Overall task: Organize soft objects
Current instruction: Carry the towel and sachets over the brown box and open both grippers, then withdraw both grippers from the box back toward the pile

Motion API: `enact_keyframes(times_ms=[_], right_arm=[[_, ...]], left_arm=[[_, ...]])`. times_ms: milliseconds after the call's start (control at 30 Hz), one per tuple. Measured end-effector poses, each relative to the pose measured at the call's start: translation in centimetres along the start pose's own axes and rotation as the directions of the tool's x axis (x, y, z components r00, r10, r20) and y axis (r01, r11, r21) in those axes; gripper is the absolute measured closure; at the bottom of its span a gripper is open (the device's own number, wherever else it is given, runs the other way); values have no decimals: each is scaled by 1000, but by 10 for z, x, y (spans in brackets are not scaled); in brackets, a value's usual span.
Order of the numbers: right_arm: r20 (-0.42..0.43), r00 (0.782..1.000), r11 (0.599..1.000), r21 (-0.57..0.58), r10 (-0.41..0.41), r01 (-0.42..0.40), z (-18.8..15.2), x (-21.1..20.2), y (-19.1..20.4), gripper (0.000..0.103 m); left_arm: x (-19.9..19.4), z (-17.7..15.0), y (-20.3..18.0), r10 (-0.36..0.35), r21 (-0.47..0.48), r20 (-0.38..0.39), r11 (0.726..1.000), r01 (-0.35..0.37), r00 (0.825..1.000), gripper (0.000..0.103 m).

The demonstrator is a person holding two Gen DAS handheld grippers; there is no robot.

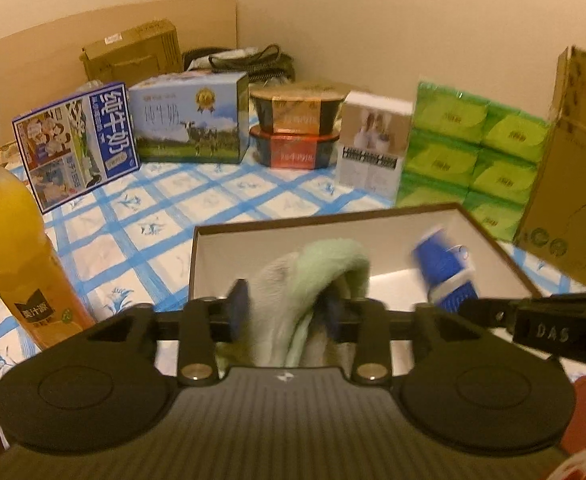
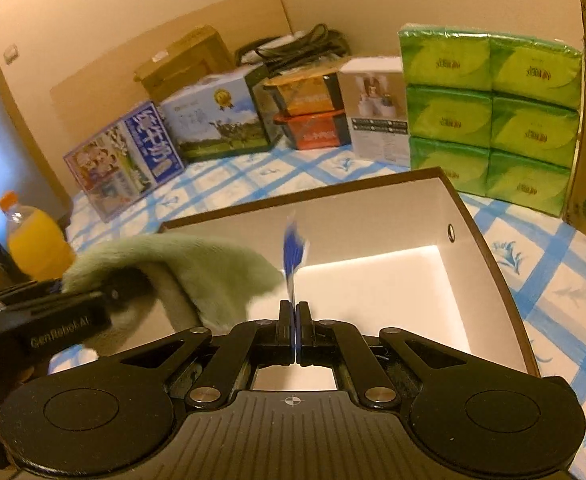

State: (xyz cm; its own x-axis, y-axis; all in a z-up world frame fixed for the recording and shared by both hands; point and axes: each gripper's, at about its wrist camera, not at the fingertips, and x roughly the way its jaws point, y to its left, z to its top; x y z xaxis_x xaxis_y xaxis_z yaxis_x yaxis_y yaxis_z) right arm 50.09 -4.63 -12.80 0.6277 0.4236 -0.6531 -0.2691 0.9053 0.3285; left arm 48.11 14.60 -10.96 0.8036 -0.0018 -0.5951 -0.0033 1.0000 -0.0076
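Left claw (image 1: pixel 285 312) over box (image 1: pixel 497 240), tissue packs (image 1: pixel 473 152) behind

A pale green towel (image 1: pixel 325 264) hangs over the box (image 1: pixel 509 264), white inside with a brown rim. Behind the box, bright green tissue packs (image 2: pixel 489 116); beneath it, a white cloth (image 1: pixel 141 220) with blue checks. Left of the box, an orange juice bottle (image 1: pixel 13 248).
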Motion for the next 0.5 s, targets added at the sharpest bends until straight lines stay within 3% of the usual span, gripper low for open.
enact_keyframes(times_ms=[33, 100, 167, 233, 500], right_arm=[[-9, 1000, 1000, 4, 8, -8, 0, 3, 0, 99], [-22, 1000, 1000, 19, 10, -9, 0, 7, -2, 89], [-17, 1000, 1000, 21, 7, -7, -3, 4, -4, 70], [-10, 1000, 1000, 20, 10, -10, -7, -1, -5, 60], [29, 998, 998, -23, 57, -57, -22, -46, 1, 55]], left_arm=[[5, -1, 0, 3, 4, -10, 1000, -3, 1000, 51], [11, -2, 2, 4, 9, -27, 1000, -3, 1000, 47], [14, -3, 3, 9, 17, -33, 1000, -8, 999, 45], [11, -6, 6, 8, 19, -36, 1000, -8, 999, 44], [-27, -21, 17, -26, -33, -51, 999, 25, 998, 44]])
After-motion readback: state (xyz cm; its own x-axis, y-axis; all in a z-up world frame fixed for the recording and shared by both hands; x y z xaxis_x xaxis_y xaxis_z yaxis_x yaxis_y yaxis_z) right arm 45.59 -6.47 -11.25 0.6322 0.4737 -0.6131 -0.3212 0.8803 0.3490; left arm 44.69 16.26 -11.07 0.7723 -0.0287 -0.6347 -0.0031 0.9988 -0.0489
